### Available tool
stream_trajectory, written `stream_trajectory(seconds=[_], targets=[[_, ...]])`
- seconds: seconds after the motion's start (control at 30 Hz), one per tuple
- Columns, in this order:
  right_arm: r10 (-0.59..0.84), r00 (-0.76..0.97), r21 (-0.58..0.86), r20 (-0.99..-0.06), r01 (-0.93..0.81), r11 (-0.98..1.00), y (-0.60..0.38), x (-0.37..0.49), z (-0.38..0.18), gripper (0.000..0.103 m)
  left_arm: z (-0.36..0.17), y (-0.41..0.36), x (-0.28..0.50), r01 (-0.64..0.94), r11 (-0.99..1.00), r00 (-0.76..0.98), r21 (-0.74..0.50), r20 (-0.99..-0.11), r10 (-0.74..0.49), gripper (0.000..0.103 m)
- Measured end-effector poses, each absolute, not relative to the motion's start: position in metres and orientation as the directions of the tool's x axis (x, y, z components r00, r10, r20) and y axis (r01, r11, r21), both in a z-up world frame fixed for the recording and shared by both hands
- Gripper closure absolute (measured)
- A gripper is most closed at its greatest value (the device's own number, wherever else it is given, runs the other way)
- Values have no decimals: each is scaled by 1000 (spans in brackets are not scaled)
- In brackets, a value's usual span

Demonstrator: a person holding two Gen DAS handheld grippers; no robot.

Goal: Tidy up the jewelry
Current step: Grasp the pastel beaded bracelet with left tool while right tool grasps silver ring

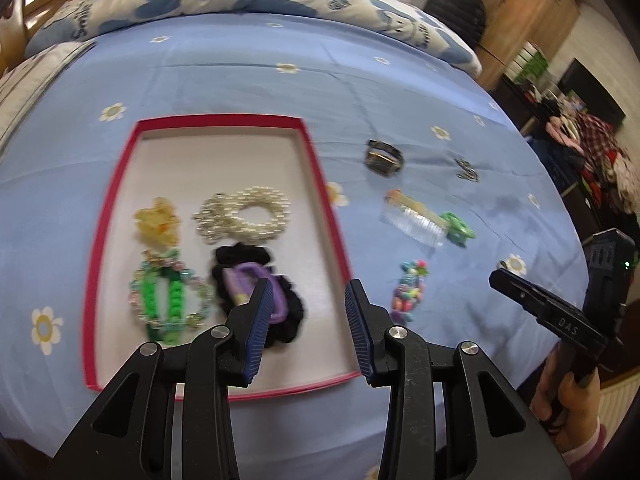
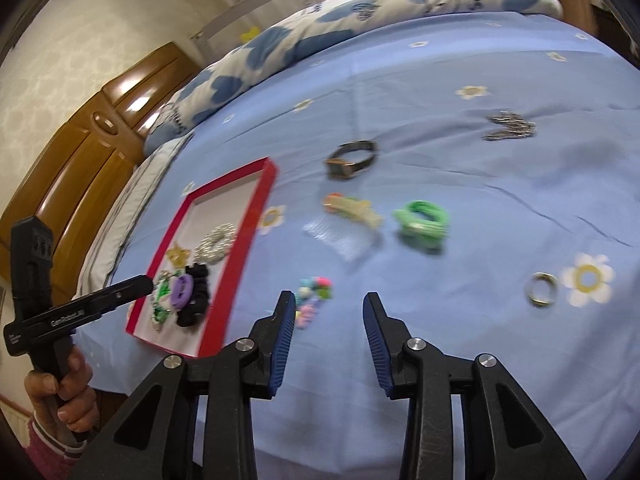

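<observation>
While spread-jawed and holding nothing, left gripper (image 1: 308, 304) and right gripper (image 2: 328, 332) over blurred multicoloured bead bracelet (image 2: 314, 294) on blue bed (image 2: 460, 184) beside red-rimmed shallow cardboard tray (image 1: 316, 168).

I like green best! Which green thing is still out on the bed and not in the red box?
The green hair tie beside the clear comb. The green chain already lies inside the red box.

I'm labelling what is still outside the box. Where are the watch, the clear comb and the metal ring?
watch (image 2: 351, 159), right wrist view, on its band.
clear comb (image 1: 414, 222), left wrist view, on its teeth.
metal ring (image 2: 541, 289), right wrist view, on its rim.
</observation>
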State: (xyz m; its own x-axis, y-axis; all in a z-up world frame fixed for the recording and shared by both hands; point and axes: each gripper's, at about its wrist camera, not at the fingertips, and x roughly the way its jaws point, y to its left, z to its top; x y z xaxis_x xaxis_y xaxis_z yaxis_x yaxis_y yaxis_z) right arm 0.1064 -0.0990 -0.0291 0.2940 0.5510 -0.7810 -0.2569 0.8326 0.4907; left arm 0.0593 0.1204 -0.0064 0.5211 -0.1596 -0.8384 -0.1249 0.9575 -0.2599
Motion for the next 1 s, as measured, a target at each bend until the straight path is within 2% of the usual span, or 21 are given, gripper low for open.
stream_trajectory(seconds=[0.3,0.4,0.57,1.0], targets=[[466,359,434,-809,-170,885,-156,103,-32,63,-13,69,74,-11,967,478,-255,-851,-219,67],[430,379,402,-820,-153,903,-169,103,-33,60,-17,52,79,26,969,462,-245,-857,-229,62],[378,395,358,-837,-126,925,-190,107,-42,60,-28,31,93,73,971,428,-230,-872,-238,62],[337,367,307,-867,-139,941,-193,122,-73,60,-72,4,123,126,971,319,-202,-919,-232,62]])
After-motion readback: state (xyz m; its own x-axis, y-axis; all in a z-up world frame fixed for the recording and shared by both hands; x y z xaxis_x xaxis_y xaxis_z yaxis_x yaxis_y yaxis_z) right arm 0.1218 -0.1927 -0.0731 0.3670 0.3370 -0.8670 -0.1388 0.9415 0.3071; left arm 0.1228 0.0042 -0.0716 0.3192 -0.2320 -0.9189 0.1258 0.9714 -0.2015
